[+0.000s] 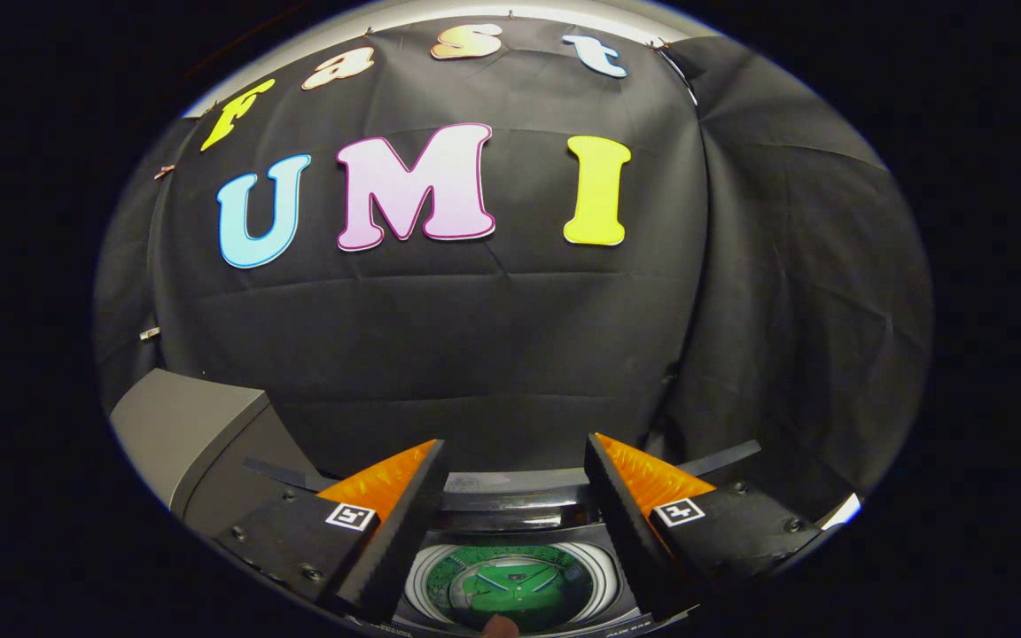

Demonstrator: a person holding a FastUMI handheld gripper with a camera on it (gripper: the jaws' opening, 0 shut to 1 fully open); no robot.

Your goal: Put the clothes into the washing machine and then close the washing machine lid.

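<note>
Green garment with white trim point(510, 592) lay crumpled inside the round ribbed drum point(604, 580) of the top-loading washing machine point(510, 518); no clear long axis could be made out. Drum mouth faced up, lid open. Gripper point(515, 532) hung over the opening, jaws wide apart and holding nothing, garment seen between them. Grey box-shaped block point(183, 425) stood near the left finger. Black cloth wall point(475, 337) rose behind the machine.
</note>
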